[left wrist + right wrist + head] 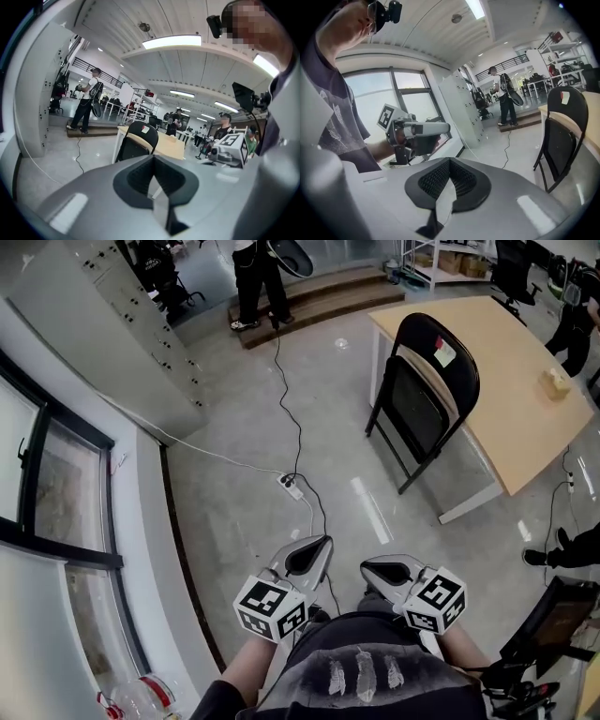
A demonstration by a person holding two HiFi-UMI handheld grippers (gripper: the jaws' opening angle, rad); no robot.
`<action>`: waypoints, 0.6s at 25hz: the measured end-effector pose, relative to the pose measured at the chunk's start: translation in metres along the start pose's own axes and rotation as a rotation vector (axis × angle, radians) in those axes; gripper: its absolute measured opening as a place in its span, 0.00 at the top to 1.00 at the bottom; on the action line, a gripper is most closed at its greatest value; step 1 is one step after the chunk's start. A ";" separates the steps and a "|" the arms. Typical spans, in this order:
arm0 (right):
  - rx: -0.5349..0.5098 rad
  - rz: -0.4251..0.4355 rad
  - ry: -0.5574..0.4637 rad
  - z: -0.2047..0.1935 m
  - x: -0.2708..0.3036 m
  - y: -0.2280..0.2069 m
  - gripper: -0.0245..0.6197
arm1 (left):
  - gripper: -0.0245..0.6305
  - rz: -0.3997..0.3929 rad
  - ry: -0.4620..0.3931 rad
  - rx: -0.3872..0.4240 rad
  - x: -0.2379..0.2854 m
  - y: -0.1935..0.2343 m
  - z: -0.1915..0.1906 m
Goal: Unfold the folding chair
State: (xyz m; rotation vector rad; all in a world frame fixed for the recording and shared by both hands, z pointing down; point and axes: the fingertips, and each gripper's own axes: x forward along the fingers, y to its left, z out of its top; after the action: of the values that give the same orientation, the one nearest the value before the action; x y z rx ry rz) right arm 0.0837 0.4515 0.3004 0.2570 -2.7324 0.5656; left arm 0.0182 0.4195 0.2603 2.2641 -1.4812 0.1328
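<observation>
A black folding chair (422,395) stands folded flat, leaning against the near edge of a light wooden table (511,352), well ahead of me and to the right. It has a small sticker on its backrest. The chair also shows in the left gripper view (138,140) and at the right edge of the right gripper view (562,136). My left gripper (322,542) and right gripper (367,568) are held close to my body, side by side, far from the chair. Both are shut with nothing between the jaws (153,157) (450,160).
A black cable (286,399) runs across the grey floor to a white power strip (292,486) between me and the chair. A person (258,282) stands on a low platform at the back. Windows line the left wall beside a grey cabinet (103,324). A small object (558,381) lies on the table.
</observation>
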 end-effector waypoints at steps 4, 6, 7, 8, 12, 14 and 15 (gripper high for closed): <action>0.085 -0.018 -0.035 0.003 -0.024 -0.052 0.96 | 0.96 0.046 0.045 0.006 0.035 -0.009 0.002; 0.018 -0.030 0.007 0.000 -0.034 -0.069 0.96 | 0.96 0.084 0.038 0.003 0.048 -0.011 0.007; -0.055 -0.036 0.046 -0.002 -0.037 -0.075 0.96 | 0.96 0.102 0.030 0.003 0.052 -0.012 0.010; -0.130 -0.038 0.081 -0.002 -0.039 -0.080 0.96 | 0.96 0.115 0.024 0.004 0.057 -0.012 0.014; -0.163 0.001 0.081 0.013 -0.045 -0.095 0.96 | 0.96 0.124 0.023 0.015 0.073 -0.011 0.024; -0.074 -0.005 0.037 0.020 -0.047 -0.109 0.96 | 0.96 0.123 0.015 0.014 0.079 -0.009 0.027; -0.037 -0.019 0.022 0.022 -0.047 -0.116 0.96 | 0.96 0.122 0.006 0.015 0.081 -0.006 0.030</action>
State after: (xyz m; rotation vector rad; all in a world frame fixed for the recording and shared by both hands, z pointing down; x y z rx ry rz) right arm 0.1490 0.3428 0.3050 0.2659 -2.7134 0.5090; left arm 0.0539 0.3407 0.2563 2.1830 -1.6208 0.1875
